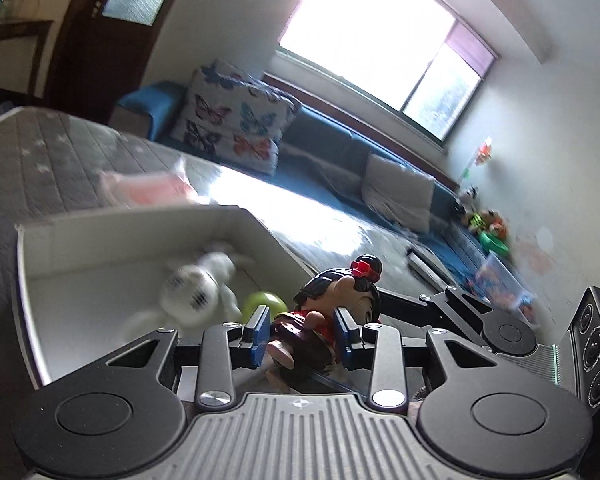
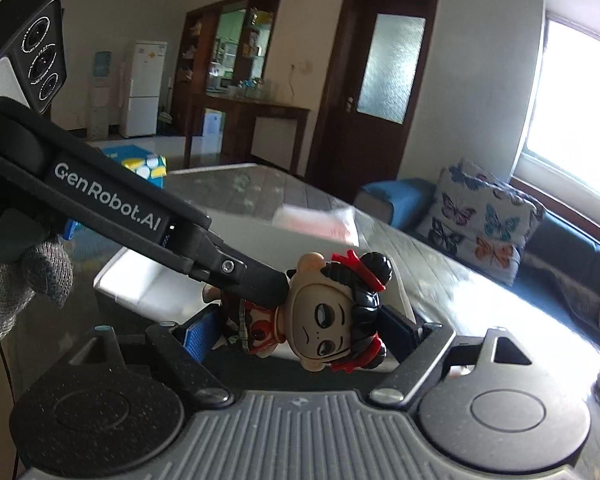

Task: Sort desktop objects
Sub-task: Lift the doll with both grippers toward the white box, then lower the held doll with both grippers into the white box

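Between the blue pads of the left gripper (image 1: 302, 334) sits the red-dressed body of a doll figurine (image 1: 324, 312), and the pads press on its sides: a narrow grip around the torso, legs hanging toward the camera. The right gripper (image 2: 304, 340) stands much wider, its two fingers flanking the figurine's large head with black buns and red bows; whether those pads actually touch the head cannot be told, though it fills the gap between them. In the right wrist view the left gripper's arm crosses in front, a grey-gloved hand (image 2: 16, 296) behind it, its tip reaching the figurine at the neck.

Just beyond the left fingertips lies a white storage box (image 1: 100, 248), holding a white plush toy (image 1: 200, 292) and a green ball (image 1: 264, 302). Past it rests a pink packet (image 1: 148, 188) on the grey quilted mattress (image 1: 60, 152), with a butterfly cushion (image 1: 236, 120) on the blue sofa farther out.

The step in hand looks like carrying the figurine, shared by both grippers, to the box. The next move likely calls for one gripper to let go, then lowering the figurine over the rim without knocking the plush.

Readable writing: "GenRobot.AI" on the left gripper's arm.
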The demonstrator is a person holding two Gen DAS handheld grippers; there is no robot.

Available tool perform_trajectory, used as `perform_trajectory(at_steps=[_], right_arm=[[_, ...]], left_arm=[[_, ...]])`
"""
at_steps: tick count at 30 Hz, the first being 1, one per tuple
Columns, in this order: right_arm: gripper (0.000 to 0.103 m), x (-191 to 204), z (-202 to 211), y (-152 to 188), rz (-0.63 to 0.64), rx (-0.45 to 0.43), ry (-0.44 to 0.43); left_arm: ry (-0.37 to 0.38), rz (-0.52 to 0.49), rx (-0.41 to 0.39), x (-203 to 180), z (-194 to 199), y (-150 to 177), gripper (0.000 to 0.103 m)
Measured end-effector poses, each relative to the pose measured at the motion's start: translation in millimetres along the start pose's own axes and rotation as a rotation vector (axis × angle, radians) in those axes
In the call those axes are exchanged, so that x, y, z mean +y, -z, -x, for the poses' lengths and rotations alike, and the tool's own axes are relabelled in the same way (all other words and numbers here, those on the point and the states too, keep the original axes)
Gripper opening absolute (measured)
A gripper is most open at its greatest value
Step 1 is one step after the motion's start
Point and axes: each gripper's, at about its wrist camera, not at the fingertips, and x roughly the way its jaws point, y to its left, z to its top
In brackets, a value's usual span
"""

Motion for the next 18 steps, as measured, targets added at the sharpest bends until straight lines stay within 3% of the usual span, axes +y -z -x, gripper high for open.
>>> perform_trajectory(at_steps=[7,18], right_arm=[[0.085,0,-41,-18,-0.002,0.031,-0.040],[0.085,-8,-87,-7,-0.025,0.160,-0.107]], left_arm=[[-0.046,0.055,0.003,33,-16,-18,0.036],[-0.075,0.123,0.092,65,-54,-11,0.036]])
